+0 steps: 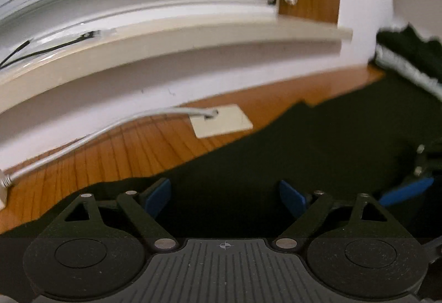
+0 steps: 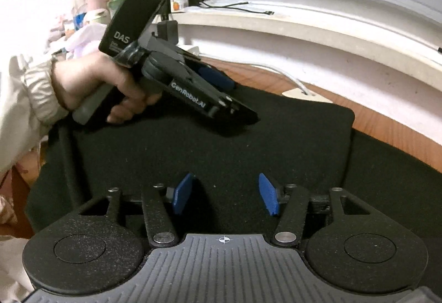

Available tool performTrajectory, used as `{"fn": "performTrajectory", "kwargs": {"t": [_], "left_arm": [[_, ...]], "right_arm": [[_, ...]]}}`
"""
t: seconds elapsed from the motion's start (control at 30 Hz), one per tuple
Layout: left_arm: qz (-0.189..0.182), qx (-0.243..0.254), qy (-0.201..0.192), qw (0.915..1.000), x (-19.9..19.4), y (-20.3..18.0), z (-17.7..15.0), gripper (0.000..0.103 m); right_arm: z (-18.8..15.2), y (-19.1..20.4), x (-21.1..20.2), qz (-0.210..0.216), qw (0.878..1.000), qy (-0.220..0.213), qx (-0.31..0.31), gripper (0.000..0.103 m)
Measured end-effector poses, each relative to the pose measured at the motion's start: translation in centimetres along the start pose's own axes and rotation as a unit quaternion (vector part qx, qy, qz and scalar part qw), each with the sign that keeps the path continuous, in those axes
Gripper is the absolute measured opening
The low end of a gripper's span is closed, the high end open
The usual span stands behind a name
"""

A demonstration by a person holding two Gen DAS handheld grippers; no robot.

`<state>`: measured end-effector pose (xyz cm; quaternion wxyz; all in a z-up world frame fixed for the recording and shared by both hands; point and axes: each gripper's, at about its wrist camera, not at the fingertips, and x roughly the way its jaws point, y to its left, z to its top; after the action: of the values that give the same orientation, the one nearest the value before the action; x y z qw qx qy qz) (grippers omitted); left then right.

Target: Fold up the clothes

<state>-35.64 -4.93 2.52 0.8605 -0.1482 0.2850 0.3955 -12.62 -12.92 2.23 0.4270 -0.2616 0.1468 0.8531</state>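
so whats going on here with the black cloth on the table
A person is folding a black garment spread on a wooden table, with a handheld gripper in each hand. The left gripper, held in the person's left hand, points down at the cloth's far part. The right gripper hovers over the near part. Both pairs of jaws stand open with nothing gripped. The cloth already shows one folded layer with a neat edge.

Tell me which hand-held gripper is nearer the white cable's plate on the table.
Left. The left hand-held gripper hovers over the black garment just short of the plate; the right hand-held gripper sits farther back.
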Motion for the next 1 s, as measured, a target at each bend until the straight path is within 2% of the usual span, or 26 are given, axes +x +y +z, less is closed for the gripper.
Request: {"fn": "performTrajectory", "kwargs": {"t": [0.43, 0.6, 0.67, 0.87, 1.0], "left_arm": [[0.011, 0.011, 0.009, 0.9998, 0.3, -0.1, 0.1, 0.091], [0.023, 0.038, 0.012, 0.9989, 0.7, -1.5, 0.8, 0.097], [0.020, 0.060, 0.012, 0.9979, 1.1, -2.9, 1.7, 0.098], [-0.036, 0.089, -0.001, 0.9954, 4.6, -7.2, 5.5, 0.100], [-0.042, 0.104, 0.013, 0.9936, 8.0, -8.6, 5.4, 0.094]], "right_arm": [[0.3, 0.0, 0.0, -0.001, 1.000, 0.001, -0.001, 0.056], [0.3, 0.2, 0.0, -0.004, 1.000, 0.001, -0.003, 0.057], [0.3, 0.2, 0.0, -0.006, 1.000, 0.001, -0.002, 0.058], [0.2, 0.3, -0.1, -0.008, 1.000, 0.001, 0.004, 0.061], [0.2, 0.5, -0.2, -0.013, 1.000, 0.001, 0.006, 0.063]]}}
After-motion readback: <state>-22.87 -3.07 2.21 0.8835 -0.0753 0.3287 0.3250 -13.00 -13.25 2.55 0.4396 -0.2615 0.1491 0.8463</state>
